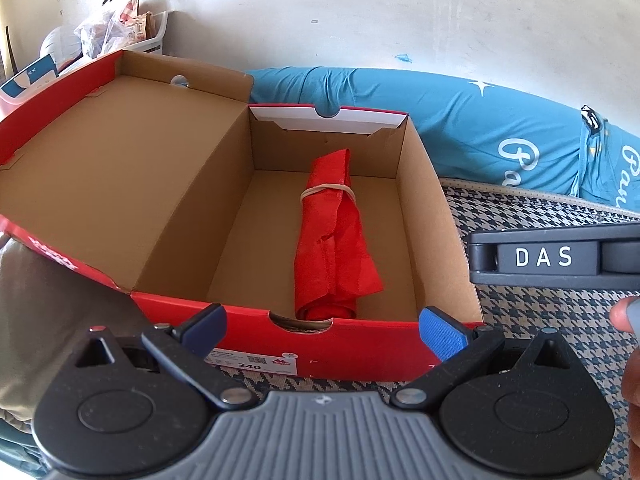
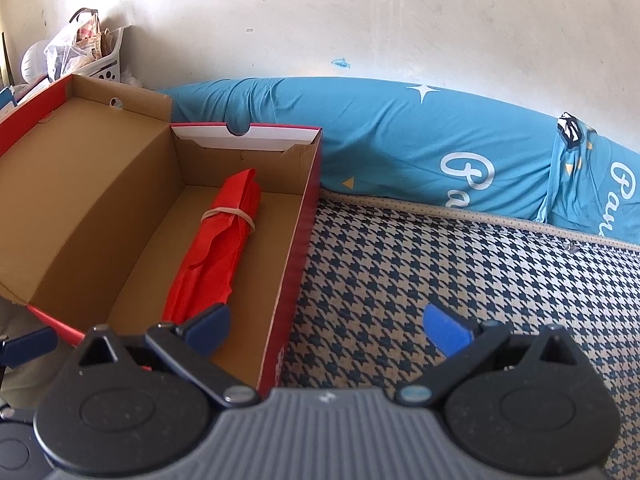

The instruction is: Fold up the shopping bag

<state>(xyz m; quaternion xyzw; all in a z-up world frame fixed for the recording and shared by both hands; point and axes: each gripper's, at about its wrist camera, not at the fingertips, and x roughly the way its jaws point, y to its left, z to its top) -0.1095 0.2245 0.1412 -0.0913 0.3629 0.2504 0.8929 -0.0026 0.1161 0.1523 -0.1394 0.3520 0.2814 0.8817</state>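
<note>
Shopping bag [image 1: 334,236], red, rolled and bound by a rubber band [image 1: 326,191], is seen lying on the floor of an open shoe box [image 1: 320,344], its long axis running from the near wall toward the far wall. Only in the left wrist view are the box's front label, the right tool's body marked "DAS" and a fingertip [image 1: 624,314] shown; only in the right wrist view is the houndstooth mattress [image 2: 460,272] seen broadly. Left tongs [image 1: 323,326] are held apart, empty, level before the box's near wall. Right tongs [image 2: 328,324] are spread, empty, over the box's right edge.
</note>
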